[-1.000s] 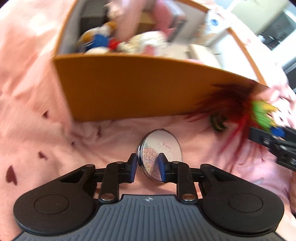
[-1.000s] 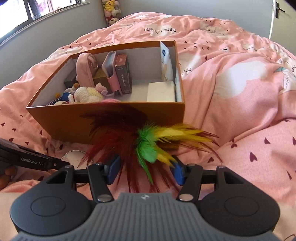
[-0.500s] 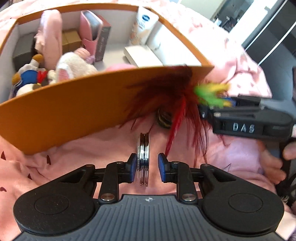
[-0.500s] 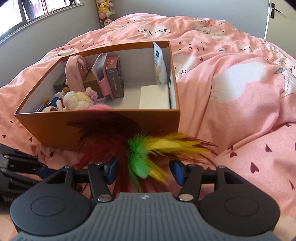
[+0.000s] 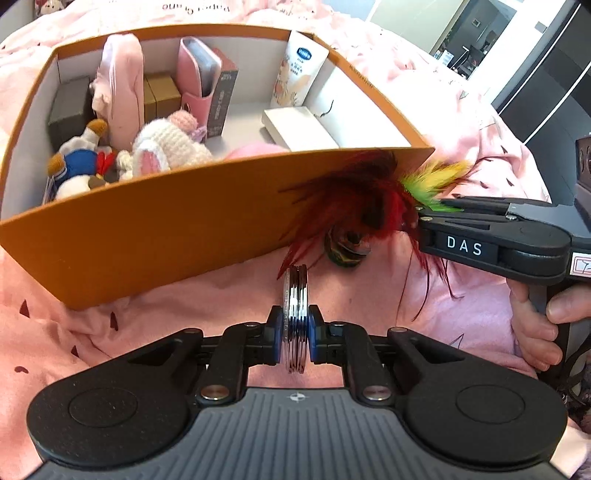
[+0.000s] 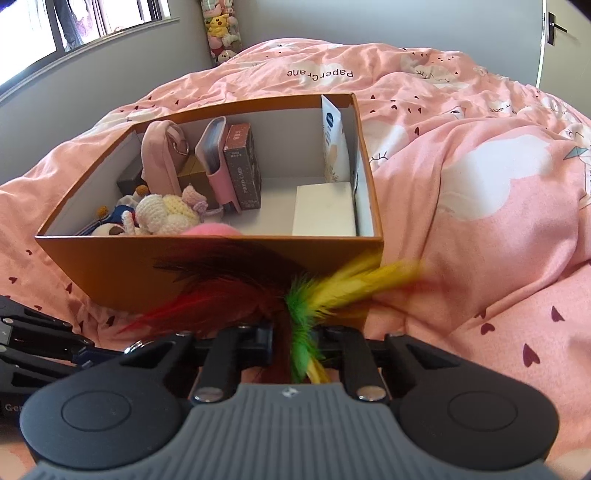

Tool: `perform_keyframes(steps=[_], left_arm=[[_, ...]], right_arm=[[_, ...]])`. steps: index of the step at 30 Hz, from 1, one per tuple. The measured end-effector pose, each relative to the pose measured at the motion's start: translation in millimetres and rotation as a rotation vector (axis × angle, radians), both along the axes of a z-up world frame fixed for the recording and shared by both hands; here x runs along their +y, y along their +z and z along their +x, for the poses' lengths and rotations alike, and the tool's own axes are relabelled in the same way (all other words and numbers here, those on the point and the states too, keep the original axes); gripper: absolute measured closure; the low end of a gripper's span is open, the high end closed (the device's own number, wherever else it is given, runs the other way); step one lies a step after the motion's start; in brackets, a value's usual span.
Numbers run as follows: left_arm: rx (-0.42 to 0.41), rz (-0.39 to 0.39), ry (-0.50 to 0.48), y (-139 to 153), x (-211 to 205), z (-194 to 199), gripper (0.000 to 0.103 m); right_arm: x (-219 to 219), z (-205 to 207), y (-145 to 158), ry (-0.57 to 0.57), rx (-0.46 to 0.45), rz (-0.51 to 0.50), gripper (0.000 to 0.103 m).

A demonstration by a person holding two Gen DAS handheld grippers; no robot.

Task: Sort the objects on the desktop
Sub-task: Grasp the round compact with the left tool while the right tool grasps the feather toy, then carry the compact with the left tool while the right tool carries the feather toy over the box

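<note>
Compact mirror and feather toy gripped by orange box [image 5: 155, 225] on bed.
Left gripper [image 5: 294, 334] clamped on round silver compact mirror [image 5: 294, 295], edge-on, upright; right gripper [image 6: 293, 339] closing, red-green-yellow feather toy [image 6: 258, 295] between its jaws, just beside box front.

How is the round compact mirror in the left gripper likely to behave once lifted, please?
The compact mirror looks rigid metal, so it shouldn't flex. Its polished faces may slip between the left gripper's pads. Being a disc held on edge, it would probably roll if dropped.

Beyond your fingers a pink bedspread [image 6: 461, 177] covers the bed — grey wall [image 6: 122, 70] behind, a bright window [image 6: 74, 22] far left, a door [image 6: 561, 37] far right.
</note>
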State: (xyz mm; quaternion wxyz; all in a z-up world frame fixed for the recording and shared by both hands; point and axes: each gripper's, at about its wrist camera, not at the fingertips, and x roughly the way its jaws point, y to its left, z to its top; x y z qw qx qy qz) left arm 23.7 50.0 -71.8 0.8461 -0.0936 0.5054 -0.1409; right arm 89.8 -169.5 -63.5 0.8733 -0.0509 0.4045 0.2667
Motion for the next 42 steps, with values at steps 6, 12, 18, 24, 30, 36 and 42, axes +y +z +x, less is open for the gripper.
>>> perform_keyframes(steps=[6,12,18,24,30,36,42], left_arm=[[-0.019,-0.004,0.025,12.7,4.1,-3.3,0.088],[-0.030,-0.012,0.083,38.1,8.9,-9.1,0.088],[-0.100,-0.060,0.085,71.9,10.5,-12.7,0.088],[-0.183,-0.078,0.109,108.3,18.1,-8.0,0.088],[-0.232,-0.032,0.215,122.9,34.1,16.3,0.088],[-0.213,-0.031,0.282,114.6,48.8,41.0,0.088],[-0.195,-0.043,0.313,109.4,57.1,46.4,0.088]], right_arm=[[-5.3,-13.1,16.5,0.020,-0.040,0.006,0.094],[-18.1,-30.4,46.7,0.043,-0.068,0.053,0.094],[-34.0,-35.3,88.7,0.043,-0.118,0.171,0.094],[-40.1,-19.0,122.5,0.046,-0.158,0.288,0.094],[-20.2,17.3,127.3,0.054,-0.144,0.338,0.094],[18.0,57.4,94.7,0.056,-0.070,0.290,0.094],[53.4,79.3,62.5,0.080,-0.020,0.226,0.094]])
